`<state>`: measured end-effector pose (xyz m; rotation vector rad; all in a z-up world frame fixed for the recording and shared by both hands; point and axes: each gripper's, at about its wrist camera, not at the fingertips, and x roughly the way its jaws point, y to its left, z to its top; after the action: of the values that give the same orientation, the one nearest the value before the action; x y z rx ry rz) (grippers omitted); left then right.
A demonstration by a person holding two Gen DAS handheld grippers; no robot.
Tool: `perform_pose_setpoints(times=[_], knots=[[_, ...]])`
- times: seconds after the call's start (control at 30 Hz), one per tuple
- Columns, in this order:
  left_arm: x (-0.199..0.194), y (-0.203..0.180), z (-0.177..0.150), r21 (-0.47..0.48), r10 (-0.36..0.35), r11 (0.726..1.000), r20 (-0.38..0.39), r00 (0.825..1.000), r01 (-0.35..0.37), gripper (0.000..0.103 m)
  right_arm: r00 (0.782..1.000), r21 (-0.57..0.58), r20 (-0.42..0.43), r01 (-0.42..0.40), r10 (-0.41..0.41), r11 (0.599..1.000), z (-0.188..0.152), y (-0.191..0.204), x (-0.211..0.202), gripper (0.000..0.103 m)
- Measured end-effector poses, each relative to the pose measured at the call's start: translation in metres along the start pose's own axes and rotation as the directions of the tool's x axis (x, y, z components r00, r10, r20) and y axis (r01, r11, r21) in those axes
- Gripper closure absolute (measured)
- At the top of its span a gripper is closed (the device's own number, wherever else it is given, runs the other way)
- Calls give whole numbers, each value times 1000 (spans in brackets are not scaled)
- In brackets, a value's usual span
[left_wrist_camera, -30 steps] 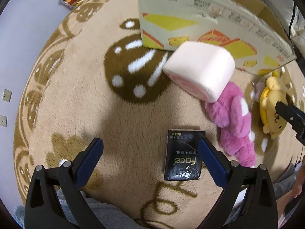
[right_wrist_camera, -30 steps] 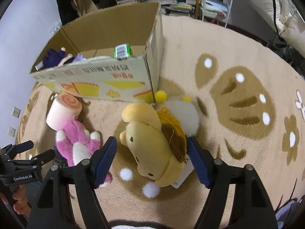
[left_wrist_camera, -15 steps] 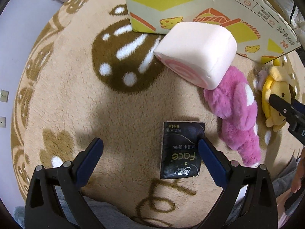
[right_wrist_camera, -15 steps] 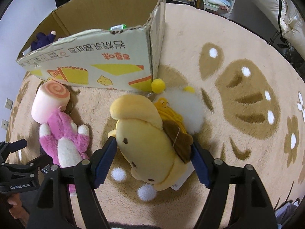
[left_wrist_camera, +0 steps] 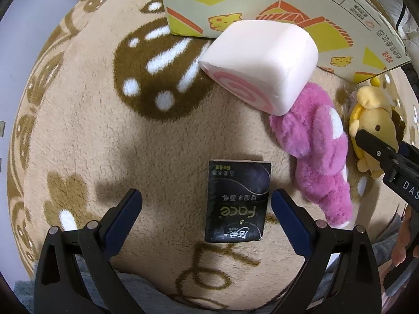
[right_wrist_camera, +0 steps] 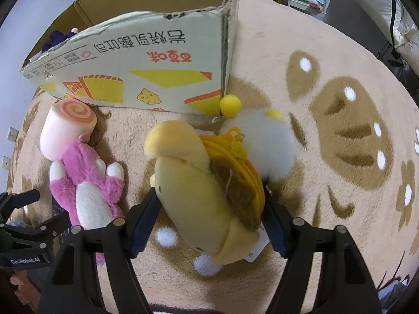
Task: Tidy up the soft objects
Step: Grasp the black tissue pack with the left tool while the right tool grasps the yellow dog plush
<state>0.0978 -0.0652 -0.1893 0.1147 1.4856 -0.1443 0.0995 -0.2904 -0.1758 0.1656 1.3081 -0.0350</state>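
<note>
Right gripper (right_wrist_camera: 209,219) is closing around the yellow plush dog toy (right_wrist_camera: 199,196) at centre frame; the blue pads (right_wrist_camera: 142,222) are flanking its body, seemingly at the fabric, though firm pressing cannot be confirmed. The toy is lying on the beige pile rug with brown bear pattern (right_wrist_camera: 340,157), just below the printed cardboard box (right_wrist_camera: 146,70) in the upper left. A white fluffy pom-pom charm (right_wrist_camera: 267,146) is sitting touching the dog's upper right. Left of it, a pink plush bear (right_wrist_camera: 86,180) is lying against a pink-and-white swirl-roll cushion (right_wrist_camera: 68,123).

Left gripper (left_wrist_camera: 207,209) is hanging spread wide over a black tissue packet (left_wrist_camera: 237,201) at lower centre, touching nothing.
</note>
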Motion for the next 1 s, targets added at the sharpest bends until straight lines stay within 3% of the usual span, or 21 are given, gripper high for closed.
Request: perform_pose_setpoints(times=[0.1,0.23,0.43,0.7,0.83,1.0], knots=[[3,-1,-2,1,12,1000,-9,1000,-12,9,1000,-4,1,0,0,1000,-5,4,0,29],[11,3,-3,-16,-2,1000,-48,999,2,21,1000,-14,-5,4,-4,1000,-4,7,-1,29],[13,2,-6,-8,3,1000,-42,999,-4,57,1000,-22,-15,4,-4,1000,-8,16,-1,29],[0,-1,-2,-22,2,1000,21,1000,-1,58,999,-1,-38,-30,30,1000,-17,18,-3,29],[-12,0,2,-50,-2,999,78,997,6,58,998,13,-26,-54,55,998,-20,16,-10,42],[-28,3,5,-79,-3,997,147,989,15,58,996,11,-17,-85,85,996,-23,19,-18,46]])
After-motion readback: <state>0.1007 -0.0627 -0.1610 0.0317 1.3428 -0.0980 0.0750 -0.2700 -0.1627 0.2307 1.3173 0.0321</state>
